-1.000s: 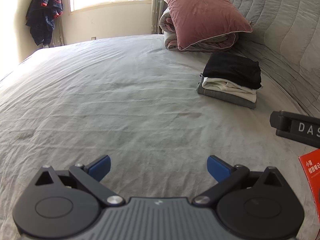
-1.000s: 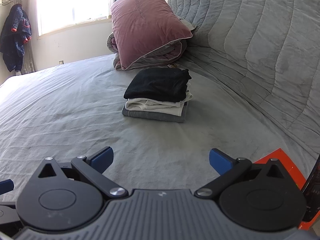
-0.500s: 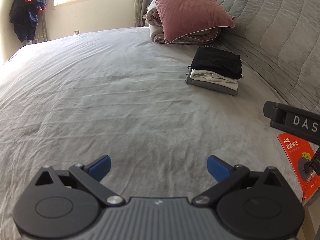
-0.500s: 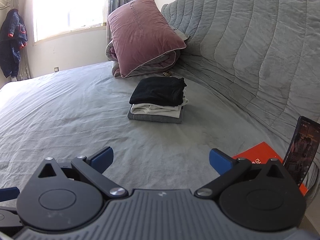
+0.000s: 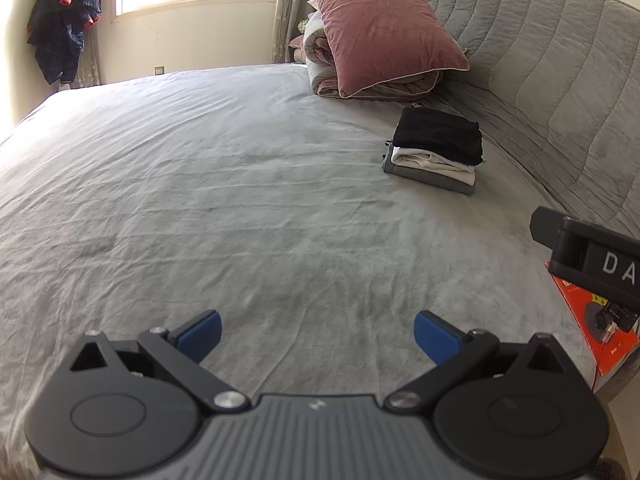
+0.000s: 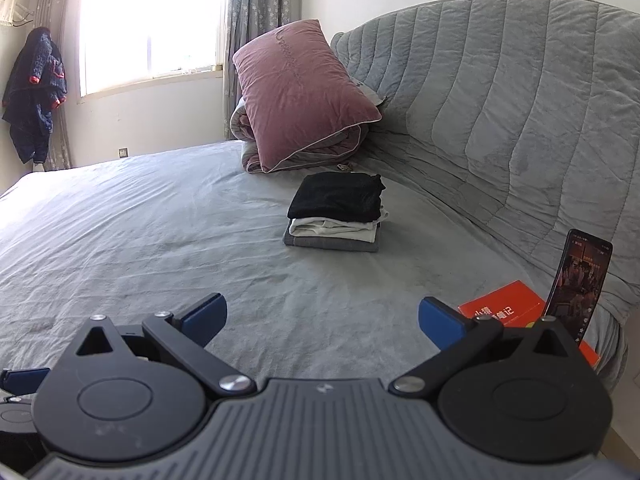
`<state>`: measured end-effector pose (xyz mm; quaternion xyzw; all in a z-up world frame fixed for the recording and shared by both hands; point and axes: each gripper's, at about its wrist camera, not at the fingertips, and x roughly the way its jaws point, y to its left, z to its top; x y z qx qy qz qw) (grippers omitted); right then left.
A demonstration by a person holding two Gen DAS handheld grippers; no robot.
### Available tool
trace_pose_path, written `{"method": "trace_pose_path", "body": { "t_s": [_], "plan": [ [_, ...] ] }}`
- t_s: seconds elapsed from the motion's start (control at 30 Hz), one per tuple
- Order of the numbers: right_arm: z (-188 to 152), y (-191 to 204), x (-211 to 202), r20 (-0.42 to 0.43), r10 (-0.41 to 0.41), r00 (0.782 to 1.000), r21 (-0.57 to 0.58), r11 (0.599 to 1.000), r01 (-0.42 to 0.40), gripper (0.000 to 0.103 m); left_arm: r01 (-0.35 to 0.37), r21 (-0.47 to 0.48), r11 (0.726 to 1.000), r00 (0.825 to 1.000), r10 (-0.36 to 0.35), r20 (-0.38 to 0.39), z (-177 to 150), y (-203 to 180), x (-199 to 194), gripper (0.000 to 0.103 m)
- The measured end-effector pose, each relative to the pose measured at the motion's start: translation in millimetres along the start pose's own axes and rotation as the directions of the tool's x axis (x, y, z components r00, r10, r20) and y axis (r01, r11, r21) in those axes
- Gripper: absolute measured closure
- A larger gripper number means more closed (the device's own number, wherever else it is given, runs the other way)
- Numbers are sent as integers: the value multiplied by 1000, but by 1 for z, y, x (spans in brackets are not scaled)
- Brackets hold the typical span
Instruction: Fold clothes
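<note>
A stack of folded clothes [image 5: 436, 150] [image 6: 338, 210], black on top, white in the middle, grey at the bottom, lies on the grey bed [image 5: 240, 200] [image 6: 140, 220] near the headboard. My left gripper [image 5: 317, 334] hovers open over bare sheet at the bed's near side, holding nothing. My right gripper [image 6: 323, 322] is open too, with nothing between its blue pads, well short of the stack. The black body of the right gripper [image 5: 592, 256] shows at the right edge of the left wrist view.
A pink pillow [image 5: 380, 28] [image 6: 300, 92] rests on a rolled quilt by the padded grey headboard [image 6: 500, 100]. An orange booklet [image 6: 504, 308] [image 5: 588, 320] and an upright phone [image 6: 580, 284] sit at the bed's right corner. A dark jacket [image 5: 64, 20] hangs beside the window.
Both grippers have pulled back and tilted upward, so the folded stack looks farther away and more of the wall and headboard shows. The phone came into the right view. Both stayed open.
</note>
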<state>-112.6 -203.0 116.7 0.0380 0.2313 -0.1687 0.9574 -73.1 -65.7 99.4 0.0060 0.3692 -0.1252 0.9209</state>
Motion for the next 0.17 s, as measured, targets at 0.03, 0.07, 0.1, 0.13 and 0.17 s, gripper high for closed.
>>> {"method": "trace_pose_path", "body": {
  "t_s": [0.03,0.07,0.1,0.13,0.17],
  "plan": [
    [0,1,-1,1,1,1000,0,1000,-1,0,0,-2,1000,1000,0,1,0,1,-2,1],
    [-1,1,-2,2,2,1000,-1,1000,-2,0,0,-4,1000,1000,0,2,0,3,-4,1],
    [-1,3,-2,3,3,1000,-1,1000,-3,0,-2,-6,1000,1000,2,4,0,5,-5,1],
    [-1,4,-3,4,5,1000,-1,1000,-5,0,-3,-8,1000,1000,3,6,0,7,-6,1],
    [-3,6,-5,4,7,1000,-3,1000,-7,0,-5,-11,1000,1000,5,9,0,8,-7,1]
  ]
}}
